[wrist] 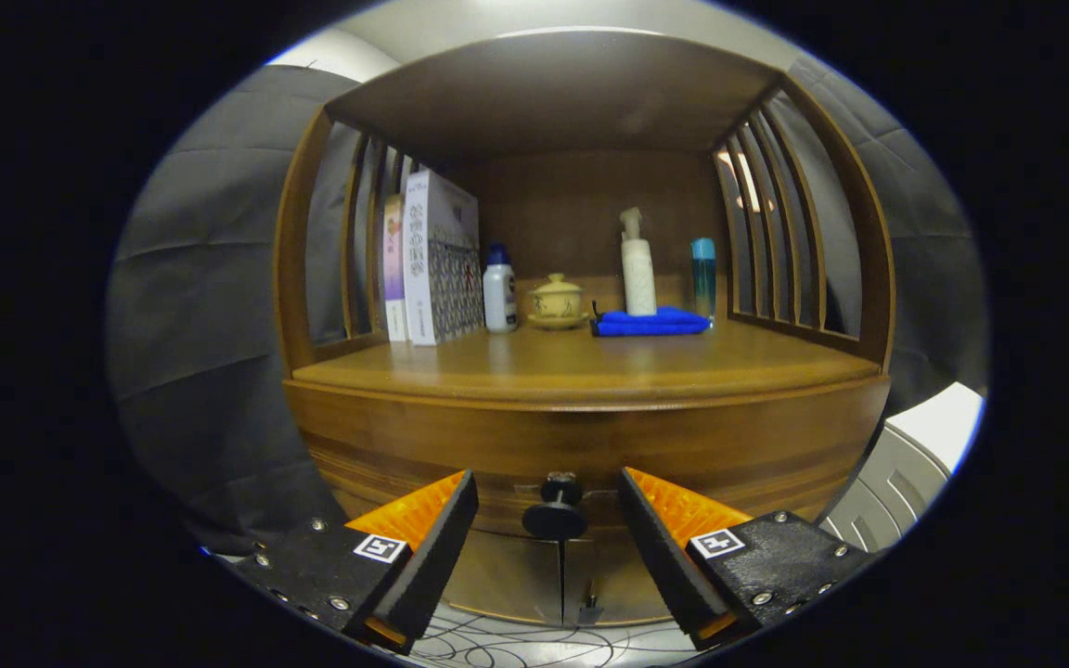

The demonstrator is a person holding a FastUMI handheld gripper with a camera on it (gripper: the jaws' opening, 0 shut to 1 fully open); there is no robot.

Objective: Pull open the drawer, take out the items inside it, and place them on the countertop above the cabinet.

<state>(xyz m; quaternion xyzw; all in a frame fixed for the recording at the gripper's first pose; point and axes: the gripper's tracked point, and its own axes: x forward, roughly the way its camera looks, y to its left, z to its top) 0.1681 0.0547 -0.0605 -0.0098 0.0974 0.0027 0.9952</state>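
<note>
A wooden cabinet stands ahead of me, its drawer front (590,445) closed under the countertop (590,366). The drawer's dark round knob (555,512) sits just ahead of my gripper (548,492), in the gap between the two fingertips, which stand apart and touch nothing. The gripper is open. The drawer's inside is hidden.
On the countertop at the back stand upright books (432,264), a small white bottle (499,289), a lidded yellow cup (556,301), a folded blue cloth (650,322), a pump bottle (637,264) and a teal bottle (703,274). Slatted sides enclose the shelf. Two lower doors (562,575) sit under the drawer. A white appliance (906,464) stands to the right.
</note>
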